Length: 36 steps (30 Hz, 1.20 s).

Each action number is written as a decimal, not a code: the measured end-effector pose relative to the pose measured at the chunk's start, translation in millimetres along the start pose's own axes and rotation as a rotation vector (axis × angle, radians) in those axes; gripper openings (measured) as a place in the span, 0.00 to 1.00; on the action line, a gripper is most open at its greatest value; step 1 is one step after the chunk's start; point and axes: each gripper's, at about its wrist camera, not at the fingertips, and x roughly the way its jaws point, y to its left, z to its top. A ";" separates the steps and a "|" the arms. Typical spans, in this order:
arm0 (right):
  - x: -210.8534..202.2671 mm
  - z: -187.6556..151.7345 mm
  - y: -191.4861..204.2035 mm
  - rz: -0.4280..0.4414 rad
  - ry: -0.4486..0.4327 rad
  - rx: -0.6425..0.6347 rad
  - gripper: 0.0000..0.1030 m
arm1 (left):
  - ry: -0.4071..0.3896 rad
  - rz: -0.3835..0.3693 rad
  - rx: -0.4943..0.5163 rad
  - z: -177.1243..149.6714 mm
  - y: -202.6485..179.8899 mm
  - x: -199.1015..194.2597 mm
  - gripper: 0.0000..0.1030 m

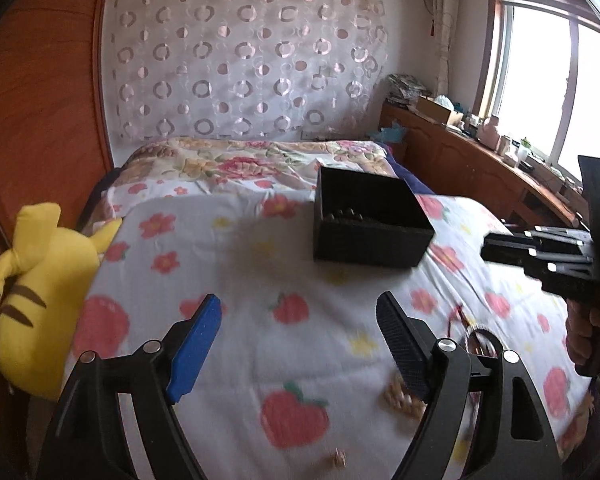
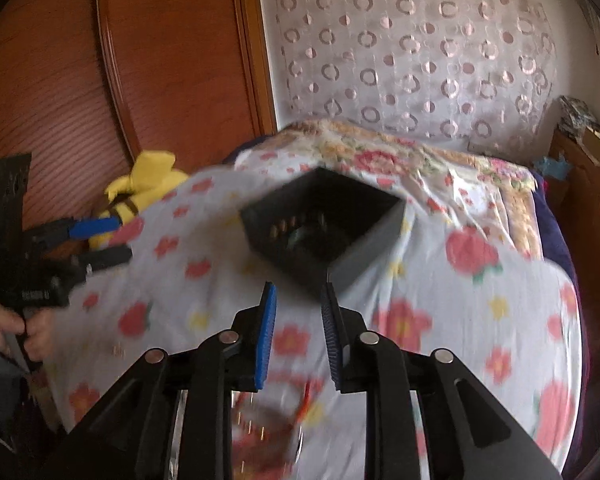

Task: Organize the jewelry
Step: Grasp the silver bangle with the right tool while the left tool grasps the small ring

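Note:
A black open box (image 1: 370, 220) sits on the floral bedspread; beads show inside it. It also shows in the right wrist view (image 2: 324, 228), just ahead of my right gripper (image 2: 298, 296), whose jaws stand partly apart with nothing between them. My left gripper (image 1: 300, 308) is open wide and empty above the sheet. A beige bead bracelet (image 1: 400, 396) and a dark red cord bracelet (image 1: 476, 332) lie by its right finger. Blurred reddish jewelry (image 2: 268, 420) lies under my right gripper. The right gripper shows in the left view (image 1: 540, 252); the left gripper shows in the right view (image 2: 96, 240).
A yellow plush toy (image 1: 40, 296) lies at the bed's left edge against the wooden wardrobe (image 1: 40, 100). A cluttered wooden cabinet (image 1: 480, 160) runs along the right under the window. A small bead piece (image 1: 338, 458) lies near the front edge.

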 end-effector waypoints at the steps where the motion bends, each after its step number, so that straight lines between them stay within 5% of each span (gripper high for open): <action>1: -1.2 -10.1 0.1 -0.002 0.018 0.007 0.25 | 0.003 0.000 0.001 -5.0 -1.3 -3.1 0.74; 14: 18.3 -66.0 -1.6 -0.003 0.177 0.059 0.25 | 0.038 0.022 -0.006 -57.6 -6.1 -29.8 0.74; 17: 17.2 -67.2 -4.3 0.013 0.171 0.078 0.22 | 0.061 0.027 -0.001 -68.4 -6.8 -32.6 0.74; 18: 16.6 -67.2 -4.1 0.033 0.169 0.081 0.09 | 0.068 0.026 0.000 -71.7 -6.5 -33.0 0.74; 26: -12.5 -58.0 7.8 0.022 0.051 0.056 0.05 | 0.127 -0.013 0.022 -90.6 -16.7 -27.6 0.74; 36: -45.3 -62.8 0.9 0.003 -0.004 0.076 0.05 | 0.165 -0.018 0.053 -89.8 -26.0 -13.7 0.40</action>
